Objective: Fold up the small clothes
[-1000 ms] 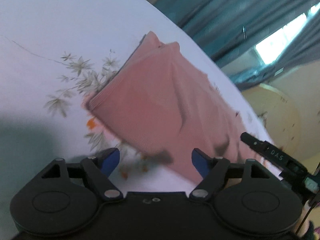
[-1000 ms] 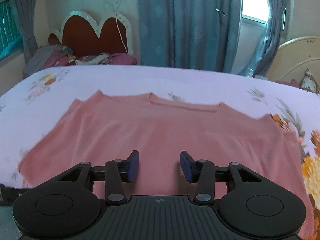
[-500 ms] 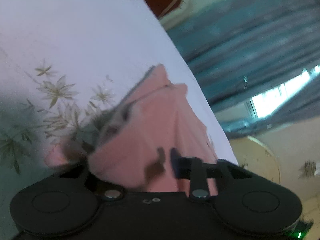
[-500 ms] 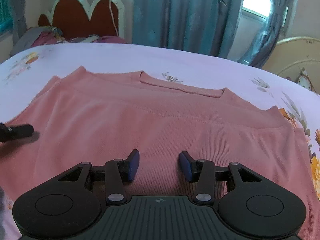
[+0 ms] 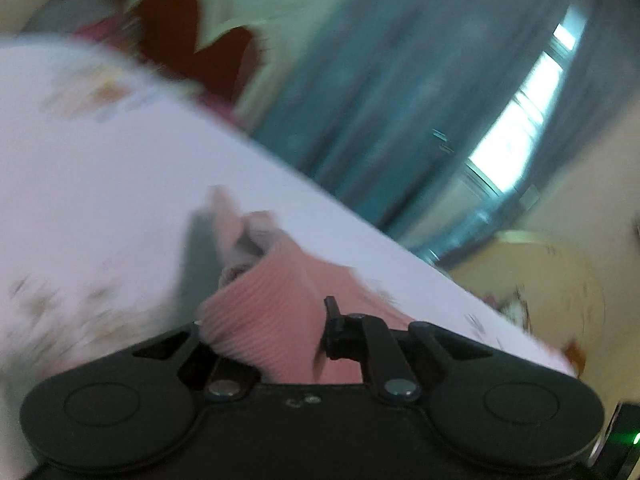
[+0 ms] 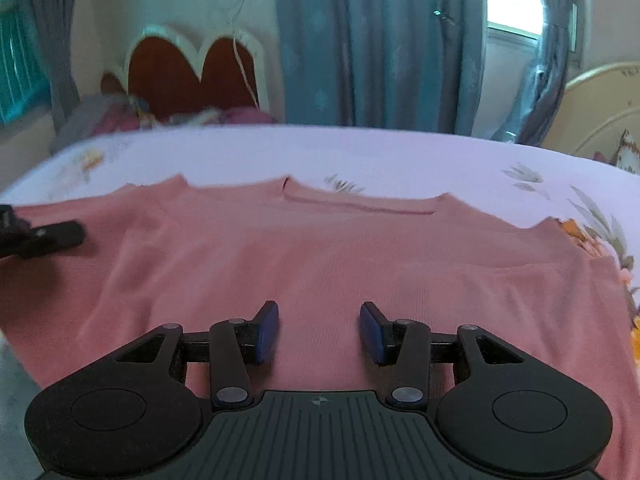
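one pink ribbed knit top [image 6: 320, 256], spread on lilac floral bedsheet [image 6: 360, 152]; left edge bunched between closing left gripper [image 5: 280, 332] fingers. right gripper [image 6: 319, 330] fingers apart, empty, over near hem. risk: thin pinch slips, fold drags crooked.

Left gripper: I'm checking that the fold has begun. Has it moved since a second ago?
Yes. The left gripper, fingers closing on the pink shirt, has risen: the headboard, earlier out of frame, now shows above the bed.
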Available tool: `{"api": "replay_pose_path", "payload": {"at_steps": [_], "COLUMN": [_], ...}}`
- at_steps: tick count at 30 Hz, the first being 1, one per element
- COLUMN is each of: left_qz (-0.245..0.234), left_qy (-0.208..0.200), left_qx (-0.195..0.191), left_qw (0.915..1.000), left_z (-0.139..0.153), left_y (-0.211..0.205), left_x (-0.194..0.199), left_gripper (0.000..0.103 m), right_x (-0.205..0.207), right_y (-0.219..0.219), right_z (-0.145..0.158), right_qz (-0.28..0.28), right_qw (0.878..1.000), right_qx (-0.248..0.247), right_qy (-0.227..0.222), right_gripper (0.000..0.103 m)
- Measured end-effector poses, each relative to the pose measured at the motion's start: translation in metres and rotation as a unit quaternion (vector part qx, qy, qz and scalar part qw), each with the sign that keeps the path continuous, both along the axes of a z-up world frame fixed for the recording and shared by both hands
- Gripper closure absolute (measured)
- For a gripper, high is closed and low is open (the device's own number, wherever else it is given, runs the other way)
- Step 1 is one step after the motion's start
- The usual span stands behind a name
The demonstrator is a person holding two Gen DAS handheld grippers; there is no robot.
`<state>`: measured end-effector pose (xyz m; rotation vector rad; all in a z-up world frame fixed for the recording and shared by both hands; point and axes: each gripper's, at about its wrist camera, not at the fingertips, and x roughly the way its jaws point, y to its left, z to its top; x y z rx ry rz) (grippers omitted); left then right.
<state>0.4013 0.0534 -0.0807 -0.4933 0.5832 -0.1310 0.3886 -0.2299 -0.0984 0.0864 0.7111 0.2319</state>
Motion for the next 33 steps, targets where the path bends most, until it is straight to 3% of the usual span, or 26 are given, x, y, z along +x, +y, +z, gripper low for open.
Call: {"api": "replay_pose_path", "payload": {"at_steps": [3,7,11,13,16,19,21,22,25,27,33], "left_qz": [-0.069,-0.175,-0.259,-0.3,-0.337,-0.35,-0.35,-0.345,-0.324,-0.294,-0.201], "left_qy": [-0.03,-0.06,-0.05,-0.025,0.02,0.008,0.016,0.017,0.01,0.009,0.027], "left_qx": [0.044,0.076,0.09,0.116,0.136,0.158,0.147,0.145,0.148,0.148,0.155], "left_qw": [0.9962,0.9798,0.9605,0.9465,0.9313,0.9234,0.925,0.9272,0.9344,0.9441,0.9669], "left_z": [0.027,0.036,0.013,-0.011,-0.04,-0.039,-0.033,-0.029,-0.016,-0.008,-0.006], "left_y": [-0.058,-0.145,-0.216,-0.249,-0.268,-0.261,-0.248,-0.24,-0.212,-0.192,-0.146], "left_x": [0.005,-0.004,-0.025,-0.037,-0.052,-0.074,-0.085,-0.087,-0.093,-0.088,-0.063], "left_gripper": [0.092,0.092,0.092,0.092,0.081,0.069,0.052,0.05,0.048,0.047,0.047], "right_x": [-0.01,-0.028,-0.051,-0.06,-0.07,-0.071,-0.065,-0.061,-0.047,-0.043,-0.031], "right_y": [-0.041,-0.111,-0.176,-0.201,-0.222,-0.226,-0.217,-0.213,-0.199,-0.197,-0.19], "right_z": [0.012,0.022,0.021,0.018,0.02,0.024,0.023,0.021,0.008,-0.001,-0.012], "right_qz": [-0.018,-0.063,-0.112,-0.132,-0.138,-0.115,-0.098,-0.09,-0.077,-0.074,-0.074], "right_qw": [1.0,0.997,0.993,0.99,0.987,0.986,0.986,0.986,0.985,0.982,0.979], "right_qx": [0.018,0.037,0.048,0.056,0.083,0.121,0.134,0.137,0.142,0.153,0.169], "right_qy": [-0.005,-0.006,0.005,0.011,0.017,0.02,0.025,0.033,0.065,0.081,0.085], "right_gripper": [0.058,0.058,0.058,0.058,0.058,0.058,0.058,0.058,0.058,0.058,0.058]}}
